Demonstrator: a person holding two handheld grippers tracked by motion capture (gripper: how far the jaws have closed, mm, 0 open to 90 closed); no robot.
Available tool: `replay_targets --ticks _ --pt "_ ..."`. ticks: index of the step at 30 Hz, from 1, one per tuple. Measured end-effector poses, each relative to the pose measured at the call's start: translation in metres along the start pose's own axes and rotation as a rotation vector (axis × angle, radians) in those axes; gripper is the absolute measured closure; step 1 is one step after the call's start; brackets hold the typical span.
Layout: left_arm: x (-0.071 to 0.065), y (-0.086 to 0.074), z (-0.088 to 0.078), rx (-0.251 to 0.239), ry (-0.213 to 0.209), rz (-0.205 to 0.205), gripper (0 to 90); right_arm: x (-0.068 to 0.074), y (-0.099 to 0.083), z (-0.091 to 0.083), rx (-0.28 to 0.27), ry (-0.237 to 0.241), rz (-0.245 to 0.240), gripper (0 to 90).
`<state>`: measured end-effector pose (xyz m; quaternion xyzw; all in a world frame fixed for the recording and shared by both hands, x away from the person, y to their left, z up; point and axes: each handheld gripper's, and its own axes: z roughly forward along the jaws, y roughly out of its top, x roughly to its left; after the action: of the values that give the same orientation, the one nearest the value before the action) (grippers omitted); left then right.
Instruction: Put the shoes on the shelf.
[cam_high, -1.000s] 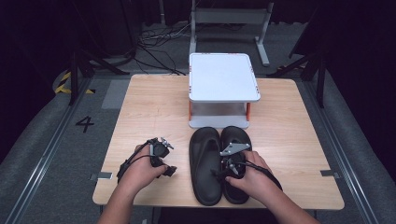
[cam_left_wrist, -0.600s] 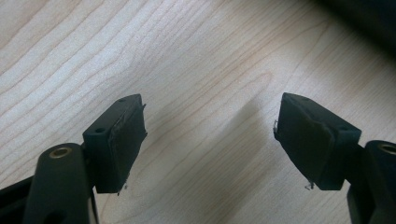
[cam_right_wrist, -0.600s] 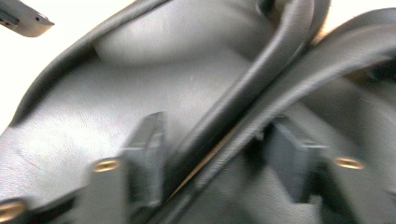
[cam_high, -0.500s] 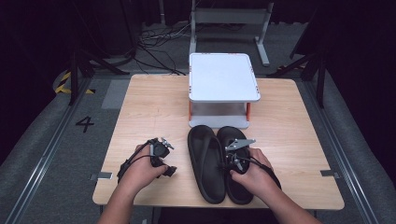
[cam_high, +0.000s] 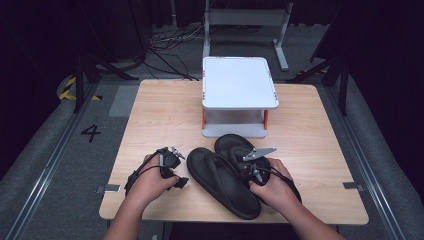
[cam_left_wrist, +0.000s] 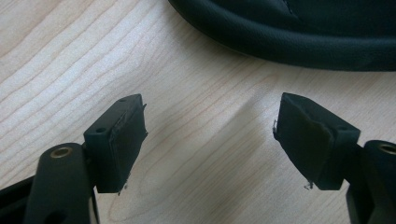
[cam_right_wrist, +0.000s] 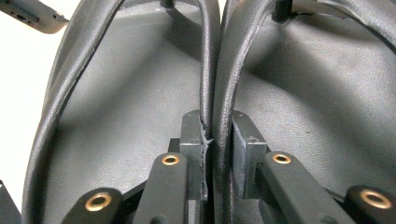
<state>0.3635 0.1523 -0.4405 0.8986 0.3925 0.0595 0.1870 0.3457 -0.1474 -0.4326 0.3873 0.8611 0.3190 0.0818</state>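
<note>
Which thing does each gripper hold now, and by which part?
The right gripper has just closed on the two sandals' adjacent straps, pinched together. The left gripper holds nothing.

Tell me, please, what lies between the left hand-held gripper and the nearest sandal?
Only bare wooden table: in the left gripper view, the open left hand-held gripper faces the sandal across plain wood.

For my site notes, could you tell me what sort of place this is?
Most likely a lab or studio set up for recording handling tasks. A wooden table stands among dark curtains, loose cables trail over the floor, and a taped number 4 marks the station.
</note>
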Motion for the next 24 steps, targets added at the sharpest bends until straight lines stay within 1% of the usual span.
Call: replay_targets --ticks 2,5,8,9,12,16,18,24 --pt "0.001 0.0 0.0 -0.002 -0.003 -0.004 25.1 -0.003 0.002 -0.002 -0.007 -0.01 0.0 77.2" --pt "0.003 -0.001 -0.001 -0.004 -0.004 -0.007 25.1 -0.007 0.006 -0.009 -0.029 -0.009 0.02 77.2" --pt "0.004 -0.002 -0.001 -0.006 0.0 -0.01 25.1 -0.013 0.011 -0.017 -0.049 -0.02 0.031 77.2" --pt "0.004 -0.001 -0.002 -0.005 0.001 -0.014 25.1 -0.015 0.013 -0.019 -0.056 -0.022 0.039 77.2" --pt "0.004 0.0 -0.004 -0.017 0.002 -0.006 25.1 -0.023 0.02 -0.025 -0.084 -0.028 0.073 77.2" --pt "0.005 0.0 -0.004 -0.014 -0.002 -0.003 25.1 -0.032 0.029 -0.03 -0.088 -0.056 0.08 77.2" --pt "0.006 0.001 -0.004 -0.017 -0.001 -0.01 25.1 -0.037 0.034 -0.033 -0.098 -0.071 0.095 77.2" --pt "0.007 0.003 -0.005 -0.024 -0.002 -0.006 25.1 -0.052 0.047 -0.035 -0.116 -0.108 0.132 77.2"
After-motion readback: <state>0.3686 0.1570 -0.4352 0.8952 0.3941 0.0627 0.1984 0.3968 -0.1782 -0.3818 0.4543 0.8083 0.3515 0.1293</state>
